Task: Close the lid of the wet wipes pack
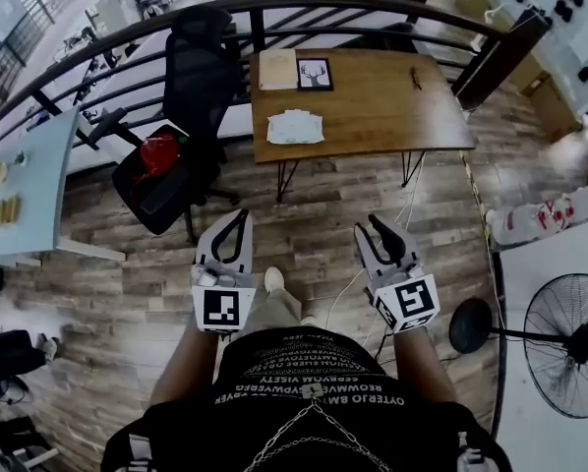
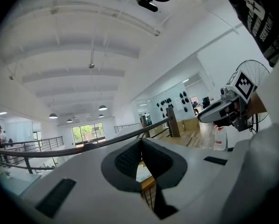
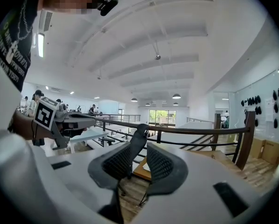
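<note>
The wet wipes pack [image 1: 295, 126], white and pale green, lies near the front edge of a wooden table [image 1: 382, 116] well ahead of me. At this distance its lid cannot be made out. Both grippers are held close to my body over the floor, far short of the table. My left gripper [image 1: 241, 215] points forward with its pad tips touching and nothing between them; its own view [image 2: 141, 142] shows the same. My right gripper [image 1: 379, 223] is slightly open and empty, with a narrow gap between its pads [image 3: 119, 163].
On the table also lie a notebook [image 1: 277, 69], a framed deer picture [image 1: 315, 74] and a pen [image 1: 416, 79]. A black office chair [image 1: 176, 155] with a red item stands left of the table. A curved black railing [image 1: 304, 3] runs behind, and a floor fan [image 1: 567, 332] stands at the right.
</note>
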